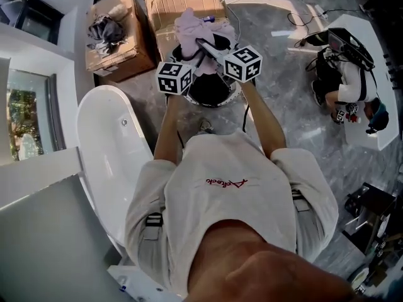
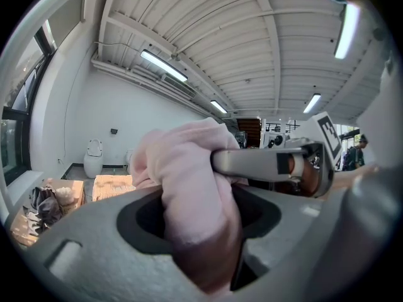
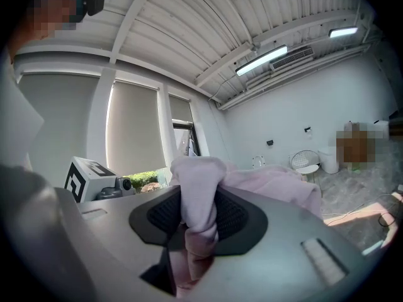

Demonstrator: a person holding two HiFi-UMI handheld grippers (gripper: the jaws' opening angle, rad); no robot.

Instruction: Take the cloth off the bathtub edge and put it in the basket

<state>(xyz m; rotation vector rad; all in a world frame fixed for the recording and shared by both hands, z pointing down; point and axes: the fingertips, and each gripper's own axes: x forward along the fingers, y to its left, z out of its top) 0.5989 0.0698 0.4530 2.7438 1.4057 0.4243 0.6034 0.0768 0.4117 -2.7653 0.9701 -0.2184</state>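
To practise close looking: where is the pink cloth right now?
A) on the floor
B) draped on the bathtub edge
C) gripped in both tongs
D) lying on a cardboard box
C: the left tongs and right tongs are each clamped on the pink cloth.

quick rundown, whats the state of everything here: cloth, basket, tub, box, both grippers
cloth, bunched up, held in the air by both grippers
left gripper, shut on the cloth
right gripper, shut on the cloth
basket, upright on the floor, cloth not yet in it
bathtub, nothing draped on the edge that shows
cardboard box, open, dark fabric inside
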